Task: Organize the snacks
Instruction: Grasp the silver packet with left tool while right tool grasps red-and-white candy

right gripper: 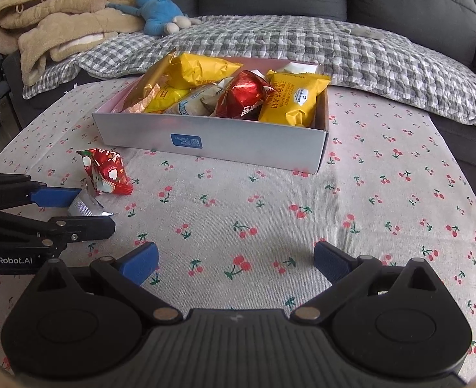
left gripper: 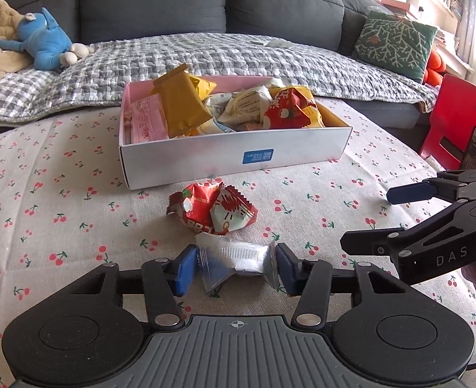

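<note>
My left gripper point(left gripper: 236, 266) is shut on a silver snack packet point(left gripper: 238, 258), low over the cherry-print tablecloth. It also shows in the right wrist view point(right gripper: 76, 207) with the silver snack packet point(right gripper: 84, 208) between its blue fingers. Just beyond lie two red snack packets point(left gripper: 212, 208), also seen in the right wrist view point(right gripper: 107, 173). A white box point(left gripper: 231, 153) with a pink inside holds several yellow, red and white snacks; it also shows in the right wrist view point(right gripper: 212, 135). My right gripper point(right gripper: 236, 263) is open and empty over the cloth, to the right of the left one point(left gripper: 364, 216).
The table edge meets a grey sofa with a checked blanket point(left gripper: 205, 55). A blue plush toy point(left gripper: 44, 43) and beige blanket point(right gripper: 53, 22) lie at the left, a green cushion point(left gripper: 396, 43) and a red chair point(left gripper: 461, 123) at the right.
</note>
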A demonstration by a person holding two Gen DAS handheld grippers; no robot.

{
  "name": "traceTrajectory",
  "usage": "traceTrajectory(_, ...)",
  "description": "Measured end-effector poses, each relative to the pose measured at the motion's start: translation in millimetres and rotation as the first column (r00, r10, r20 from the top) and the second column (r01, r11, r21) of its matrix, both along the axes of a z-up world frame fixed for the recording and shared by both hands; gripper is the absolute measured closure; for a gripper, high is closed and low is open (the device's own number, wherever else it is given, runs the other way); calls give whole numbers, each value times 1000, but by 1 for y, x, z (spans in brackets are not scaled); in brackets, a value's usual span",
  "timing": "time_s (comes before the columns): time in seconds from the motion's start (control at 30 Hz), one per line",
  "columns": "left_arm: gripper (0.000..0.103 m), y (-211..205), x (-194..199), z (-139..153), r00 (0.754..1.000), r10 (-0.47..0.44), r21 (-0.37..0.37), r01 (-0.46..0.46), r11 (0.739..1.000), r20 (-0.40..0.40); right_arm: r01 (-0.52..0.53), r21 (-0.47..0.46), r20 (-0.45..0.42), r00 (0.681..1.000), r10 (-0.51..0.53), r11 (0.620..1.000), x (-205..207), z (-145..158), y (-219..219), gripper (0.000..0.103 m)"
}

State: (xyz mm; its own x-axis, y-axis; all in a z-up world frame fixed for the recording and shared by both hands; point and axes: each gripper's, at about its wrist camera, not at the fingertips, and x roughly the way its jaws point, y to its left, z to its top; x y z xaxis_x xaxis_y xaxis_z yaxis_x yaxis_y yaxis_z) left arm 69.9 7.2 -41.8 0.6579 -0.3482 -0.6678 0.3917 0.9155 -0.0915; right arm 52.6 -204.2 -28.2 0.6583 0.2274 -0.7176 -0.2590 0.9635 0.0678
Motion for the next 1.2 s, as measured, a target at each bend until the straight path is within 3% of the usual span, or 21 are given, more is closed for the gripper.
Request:
traceTrajectory(0.3,66,25,-6,9,998,59,35,-59,998,5,-76,-1,13,997,76,997,11,2,29,0)
traceTrajectory(0.63,66,65,2,5,976,191,60,-186,981,-100,-154,-12,26,988,155,988,25,1,72,1)
traceTrajectory(0.77,66,69,4,5,973,208,61,-202,977,-103,-161,-24,46,986,162,987,32,-2,83,3)
traceTrajectory(0.97,66,65,5,5,973,206,72,-199,977,-102,-156,-21,69,985,157,988,36,-2,85,16)
traceTrajectory(1.2,66,60,6,4,975,200,79,-193,978,-95,-203,-26,86,975,204,979,35,2,92,45)
